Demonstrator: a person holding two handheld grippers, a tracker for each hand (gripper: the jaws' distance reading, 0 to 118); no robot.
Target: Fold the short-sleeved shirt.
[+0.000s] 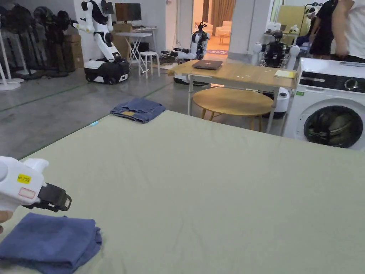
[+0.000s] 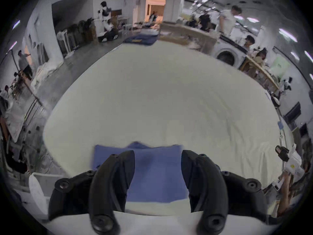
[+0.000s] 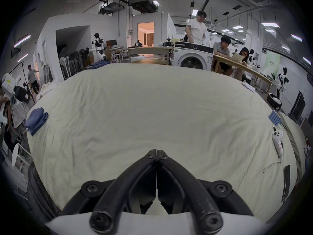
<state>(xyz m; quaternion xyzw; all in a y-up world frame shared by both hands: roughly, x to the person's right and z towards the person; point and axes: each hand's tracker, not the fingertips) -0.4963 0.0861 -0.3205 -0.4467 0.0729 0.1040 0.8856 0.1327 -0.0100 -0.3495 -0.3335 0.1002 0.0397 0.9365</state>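
The blue short-sleeved shirt [image 1: 50, 242] lies folded into a small thick rectangle at the near left corner of the pale green sheet [image 1: 214, 185]. My left gripper [image 1: 53, 198] hovers just over the shirt's far edge, apart from it. In the left gripper view its jaws stand wide apart with nothing held, and the shirt [image 2: 157, 174] shows below the left gripper [image 2: 158, 155]. My right gripper [image 3: 156, 152] is shut on nothing, low over bare sheet near the front edge. From there the shirt [image 3: 36, 120] sits far to the left, under the left gripper [image 3: 20, 92].
A folded dark blue garment [image 1: 138, 109] lies at the sheet's far left corner. A white handheld controller [image 3: 277, 142] and a blue ribbed item [image 3: 275, 118] rest at the right edge. Beyond stand a washing machine [image 1: 331, 107], wooden tables [image 1: 235, 73], robots and several people.
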